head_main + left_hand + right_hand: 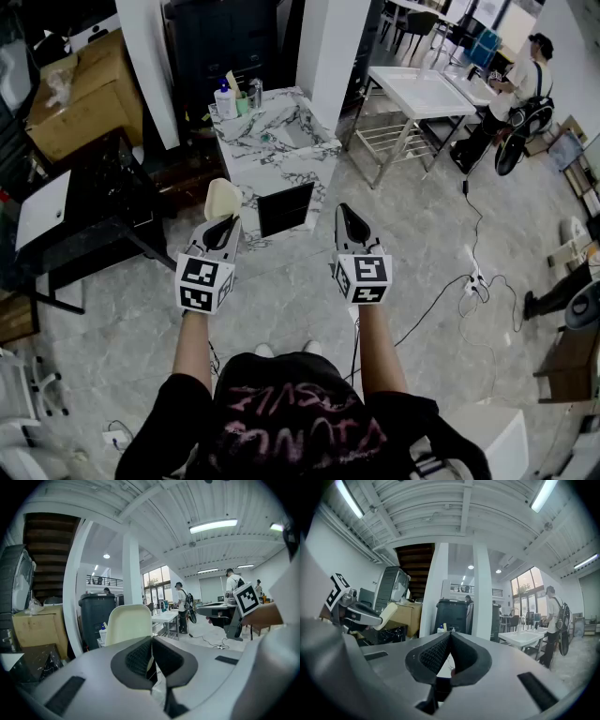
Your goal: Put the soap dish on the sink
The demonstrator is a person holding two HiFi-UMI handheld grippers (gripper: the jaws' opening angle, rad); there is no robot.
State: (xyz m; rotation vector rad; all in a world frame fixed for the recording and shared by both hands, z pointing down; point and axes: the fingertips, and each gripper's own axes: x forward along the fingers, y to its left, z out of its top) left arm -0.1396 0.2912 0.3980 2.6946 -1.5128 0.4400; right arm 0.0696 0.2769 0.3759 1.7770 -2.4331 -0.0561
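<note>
A cream soap dish (pixel 223 198) stands upright in my left gripper (pixel 221 228), whose jaws are shut on its lower edge. In the left gripper view the soap dish (pixel 128 623) rises just past the left gripper (pixel 151 640). My right gripper (pixel 352 221) is level with it, to the right, shut with nothing between its jaws. The marble-topped sink unit (pixel 298 153) stands on the floor ahead of both grippers, a little way off. From the right gripper view the soap dish (pixel 387 615) shows at the left, beyond the right gripper (pixel 449 637).
Bottles (pixel 226 99) stand at the sink unit's far left corner. A white pillar (pixel 334 47) rises behind it. A black table (pixel 89 202) and a cardboard box (pixel 80 94) are at the left, a white metal table (pixel 417 94) and a seated person (pixel 516 89) at the back right. Cables (pixel 469 281) cross the floor.
</note>
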